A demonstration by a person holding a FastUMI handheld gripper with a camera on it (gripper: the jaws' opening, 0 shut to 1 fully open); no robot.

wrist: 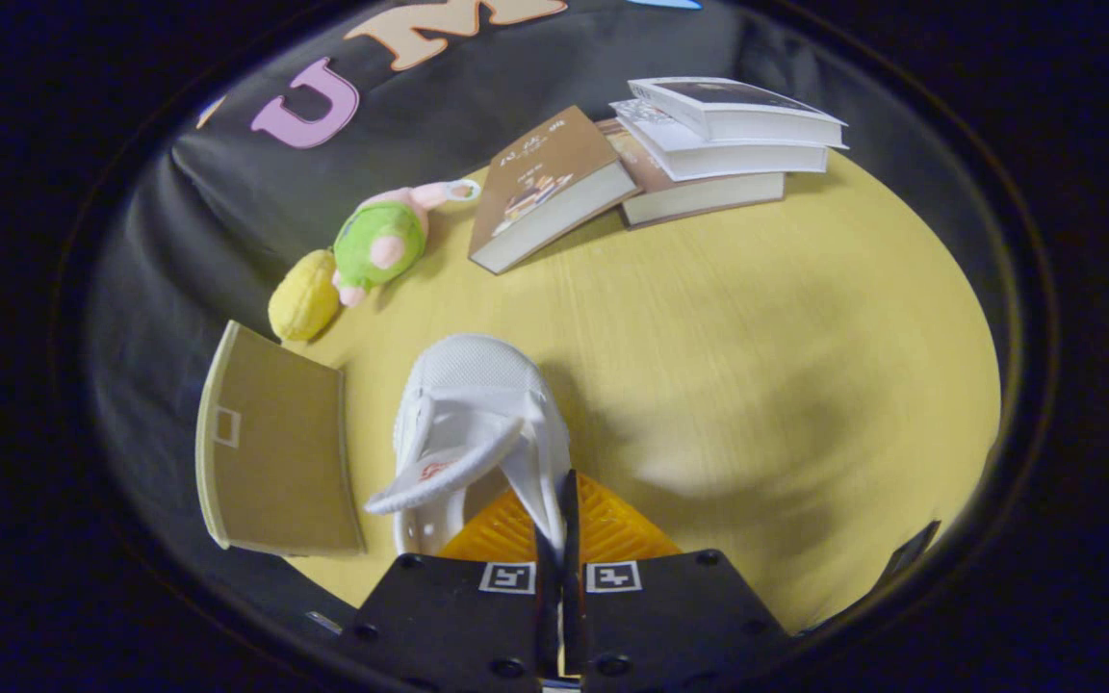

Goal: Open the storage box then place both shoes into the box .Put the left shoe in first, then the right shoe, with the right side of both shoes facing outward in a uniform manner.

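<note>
A white shoe point(477, 414) hangs above the yellow table point(757, 337), toe pointing away from me, tongue flopped out to the left. My gripper point(559, 520) is shut on the shoe's collar edge, which is pinched between the two fingers. The pads point(612, 529) sit tight against each other with only the thin white fabric between. A brown cardboard flap point(270, 452) of the storage box stands to the left of the shoe; the rest of the box is hidden.
Beyond the shoe lie a green and pink plush toy point(381, 241) and a yellow plush piece point(304, 296). A brown book point(545, 188) and a stack of books point(718, 144) lie at the far side. Black cloth surrounds the table.
</note>
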